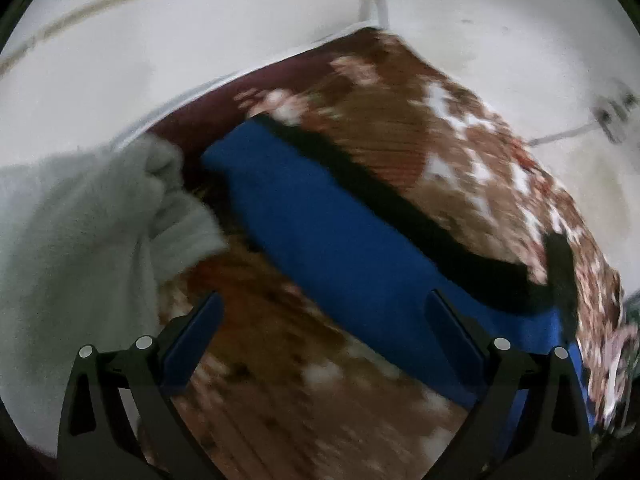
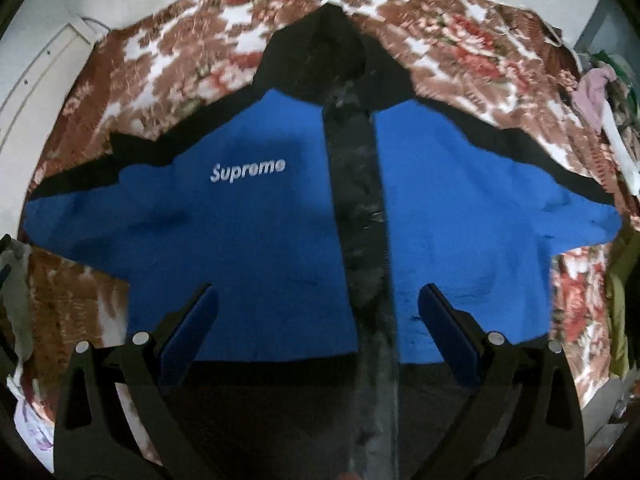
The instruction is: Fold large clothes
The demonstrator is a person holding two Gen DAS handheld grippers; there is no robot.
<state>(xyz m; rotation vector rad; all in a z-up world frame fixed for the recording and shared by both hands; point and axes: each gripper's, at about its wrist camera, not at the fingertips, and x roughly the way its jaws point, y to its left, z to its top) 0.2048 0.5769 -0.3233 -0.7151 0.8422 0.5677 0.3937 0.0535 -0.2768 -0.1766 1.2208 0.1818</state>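
Right wrist view shows the jacket (image 2: 280, 240) spread flat, front up, on the blanket (image 2: 460, 36) that covers the bed, both sleeves stretched out to either side and the black front strip (image 2: 360, 184) running straight up the middle toward the collar. The right claw (image 2: 318, 312) hovers over the lower body of the jacket, near the hem, with its jaws wide apart and nothing between them. Left wrist view shows one blue sleeve (image 1: 340, 232) lying diagonally across the blanket, with a grey garment (image 1: 80, 232) just beside its end; the left claw (image 1: 324, 320) is likewise spread wide and empty, above the sleeve and blanket. Blur makes contact with the cloth impossible to confirm. Judgement: the garment is laid out and the first fold is not yet begun. The next move calls for each claw to descend on an outer edge, most likely a sleeve end or shoulder, close on a single thickness of fabric, and carry it inward across the front strip without dragging the body.
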